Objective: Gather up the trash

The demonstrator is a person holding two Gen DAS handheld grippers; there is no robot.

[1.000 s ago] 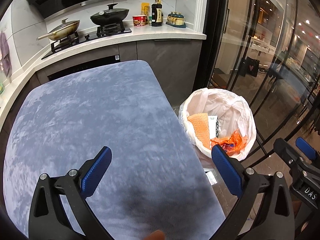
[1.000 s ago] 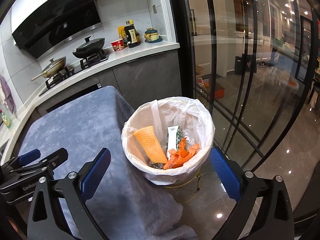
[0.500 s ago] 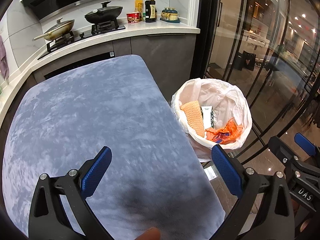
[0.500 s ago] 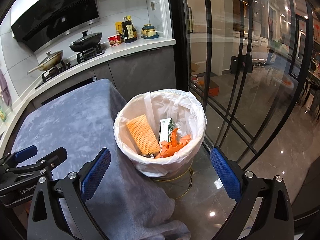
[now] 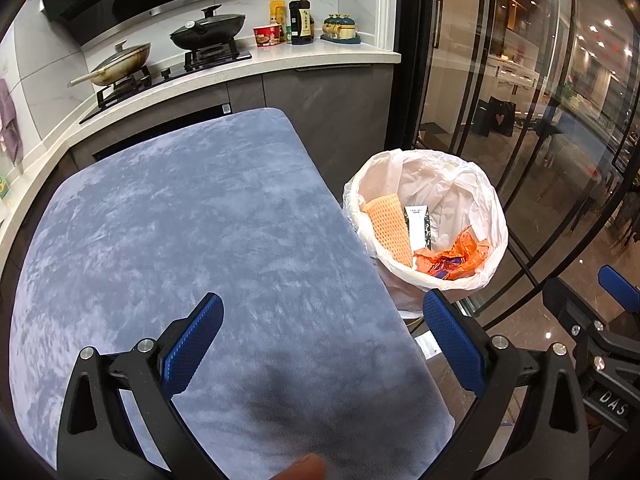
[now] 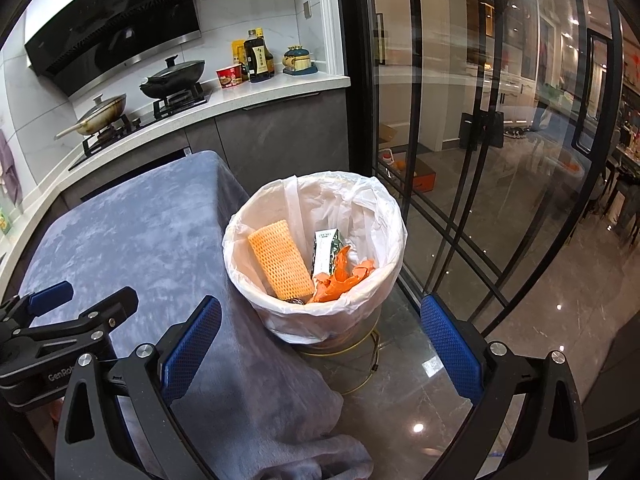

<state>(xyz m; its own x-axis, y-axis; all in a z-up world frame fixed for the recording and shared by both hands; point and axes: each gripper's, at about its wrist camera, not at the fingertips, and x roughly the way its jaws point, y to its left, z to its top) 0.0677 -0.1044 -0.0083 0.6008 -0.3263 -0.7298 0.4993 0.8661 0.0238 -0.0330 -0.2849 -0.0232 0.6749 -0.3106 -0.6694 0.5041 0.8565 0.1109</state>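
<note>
White plastic lines one bin beside the table; inside lie three pieces: foam net, packet, orange wrapper; left gripper and right gripper gape wide, empty.

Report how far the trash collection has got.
Looks finished: the foam net, green packet and orange wrapper lie in the lined bin. In hand: nothing; left gripper and right gripper are open. Left: no litter shows on the blue cloth.
</note>
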